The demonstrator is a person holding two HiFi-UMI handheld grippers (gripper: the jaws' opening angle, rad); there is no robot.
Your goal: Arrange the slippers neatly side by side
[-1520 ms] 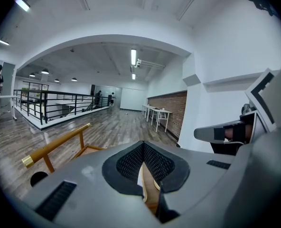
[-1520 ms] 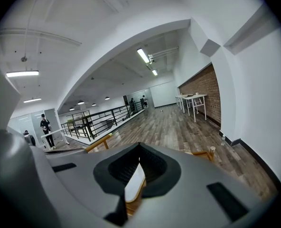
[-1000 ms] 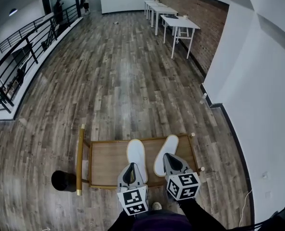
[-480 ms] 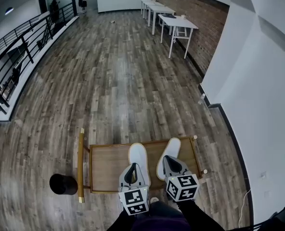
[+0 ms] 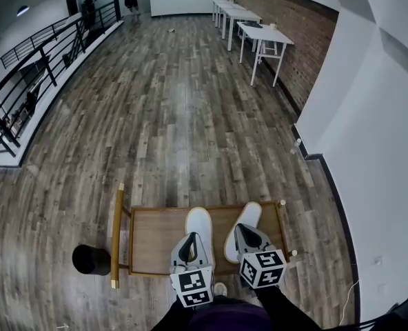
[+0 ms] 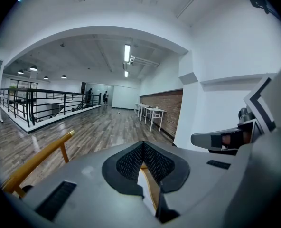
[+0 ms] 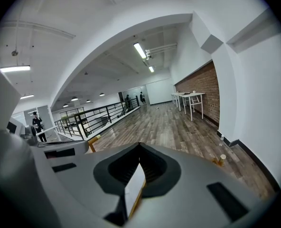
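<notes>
Two white slippers lie on a low wooden cart (image 5: 156, 210). The left slipper (image 5: 198, 221) points straight away from me. The right slipper (image 5: 247, 216) leans to the right, with a gap between the two. My left gripper (image 5: 190, 238) hangs over the heel of the left slipper and is shut with nothing in it. My right gripper (image 5: 240, 227) hangs over the right slipper's heel and is also shut and empty. In the left gripper view the jaws (image 6: 143, 144) meet at the tip, and white slipper (image 6: 144, 184) shows below them. The right gripper view shows the same: the right gripper (image 7: 139, 146) over white slipper (image 7: 133, 186).
The cart has a gold handle bar (image 5: 116, 233) on its left, with a black round object (image 5: 91, 259) on the floor beside it. A white wall (image 5: 369, 150) runs close on the right. White tables (image 5: 259, 33) stand far ahead, and a black railing (image 5: 32, 61) runs along the far left.
The head view has shifted slightly. Both grippers stay shut over the slippers' heels, and the slippers lie as before.
</notes>
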